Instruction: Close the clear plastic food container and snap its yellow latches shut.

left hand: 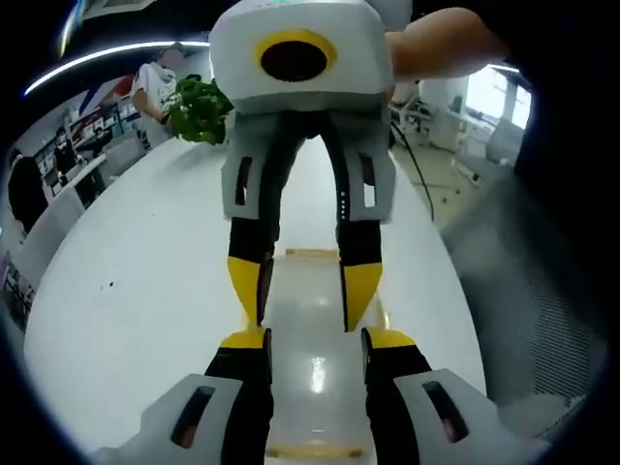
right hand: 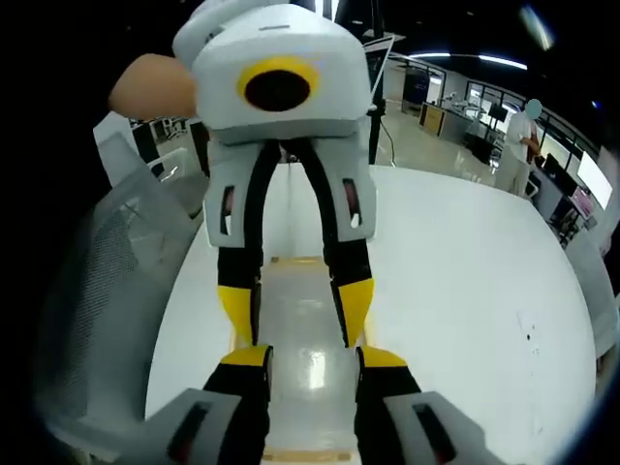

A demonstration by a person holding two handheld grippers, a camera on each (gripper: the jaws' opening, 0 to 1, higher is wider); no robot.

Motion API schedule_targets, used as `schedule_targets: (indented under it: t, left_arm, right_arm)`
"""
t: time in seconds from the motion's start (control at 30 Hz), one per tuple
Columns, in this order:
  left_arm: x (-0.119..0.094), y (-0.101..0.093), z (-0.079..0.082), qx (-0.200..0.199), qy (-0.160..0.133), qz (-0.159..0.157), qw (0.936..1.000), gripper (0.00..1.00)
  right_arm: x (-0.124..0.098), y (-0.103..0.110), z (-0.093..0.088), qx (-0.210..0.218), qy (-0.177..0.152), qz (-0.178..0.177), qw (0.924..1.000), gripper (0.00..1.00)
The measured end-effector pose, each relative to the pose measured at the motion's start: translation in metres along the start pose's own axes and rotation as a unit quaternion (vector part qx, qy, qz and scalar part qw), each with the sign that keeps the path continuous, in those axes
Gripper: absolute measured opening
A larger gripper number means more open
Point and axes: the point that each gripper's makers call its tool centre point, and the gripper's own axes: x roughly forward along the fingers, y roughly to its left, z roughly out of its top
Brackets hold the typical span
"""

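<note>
On the white table the clear container lies flat between the two grippers, lid apparently down already. The left gripper and right gripper face each other over its ends, jaws parted and holding nothing. The yellow latches look unsnapped, though glare makes that uncertain.

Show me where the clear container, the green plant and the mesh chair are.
clear container (left hand: 315, 334): left gripper view, middle of its clear lid.
green plant (left hand: 199, 108): left gripper view, its leaves.
mesh chair (right hand: 102, 291): right gripper view, its mesh back.
</note>
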Motion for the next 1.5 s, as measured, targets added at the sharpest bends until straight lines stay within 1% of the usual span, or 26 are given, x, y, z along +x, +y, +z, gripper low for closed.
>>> schedule_targets:
  t: [0.17,0.33,0.43,0.5,0.67,0.77,0.87,0.9,0.93,0.97,1.0,1.03,1.13,1.23,1.3,1.37,1.5]
  left_arm:
    - [0.003,0.0,-0.002,-0.001,0.005,-0.003,1.0,0.34]
    - [0.005,-0.005,-0.001,0.002,0.005,-0.002,1.0,0.33]
    - [0.006,-0.007,-0.003,0.005,0.007,0.0,1.0,0.3]
    - [0.006,-0.007,-0.004,0.009,0.012,0.002,0.9999,0.3]
    - [0.004,-0.01,-0.003,0.008,0.01,0.003,0.9999,0.32]
    - [0.004,-0.012,-0.004,0.006,0.012,0.002,0.9999,0.32]
    - [0.005,-0.013,-0.005,0.006,0.013,0.002,0.9999,0.32]
    - [0.006,-0.013,-0.005,0.006,0.012,0.002,0.9999,0.32]
    - [0.006,-0.013,-0.005,0.006,0.012,0.002,0.9999,0.31]
    - [0.006,-0.013,-0.004,0.005,0.011,0.002,0.9999,0.31]
    - [0.006,-0.013,-0.004,0.005,0.011,0.002,0.9999,0.31]
    - [0.006,-0.014,-0.004,0.004,0.011,0.0,0.9999,0.31]
    - [0.006,-0.015,-0.004,0.006,0.013,0.0,0.9999,0.31]
    - [0.007,-0.017,-0.003,0.001,0.011,-0.004,0.9999,0.34]
    - [0.007,-0.022,-0.004,0.011,0.015,-0.008,0.9998,0.34]
    - [0.007,-0.022,-0.006,0.019,0.024,-0.006,0.9995,0.33]
    - [0.007,-0.025,-0.008,0.013,0.027,-0.002,0.9996,0.35]
  right_arm:
    - [0.001,0.0,-0.002,-0.001,0.005,0.0,1.0,0.31]
    - [0.002,-0.001,0.001,0.001,-0.001,0.004,1.0,0.31]
    - [0.005,-0.004,0.001,-0.003,0.0,0.004,1.0,0.33]
    - [0.006,-0.005,0.002,-0.003,0.0,0.003,1.0,0.33]
    - [0.009,-0.006,0.003,-0.004,0.003,0.008,1.0,0.36]
    - [0.011,-0.006,-0.001,-0.008,0.013,0.015,0.9998,0.38]
    - [0.015,-0.007,-0.003,-0.018,0.023,0.013,0.9995,0.42]
    - [0.016,-0.007,-0.004,-0.027,0.028,0.011,0.9992,0.43]
    - [0.016,-0.013,-0.006,-0.044,0.036,-0.005,0.9984,0.45]
    - [0.017,-0.013,-0.007,-0.058,0.042,-0.006,0.9974,0.46]
    - [0.018,-0.009,-0.007,-0.046,0.038,0.001,0.9982,0.46]
    - [0.017,-0.01,-0.006,-0.044,0.038,0.001,0.9983,0.47]
    - [0.018,-0.011,-0.006,-0.044,0.037,0.0,0.9983,0.48]
    - [0.018,-0.012,-0.006,-0.043,0.035,0.001,0.9985,0.49]
    - [0.018,-0.014,-0.006,-0.04,0.035,0.001,0.9986,0.51]
    - [0.018,-0.015,-0.006,-0.035,0.035,0.002,0.9988,0.52]
    - [0.019,-0.017,-0.007,-0.021,0.035,0.003,0.9992,0.53]
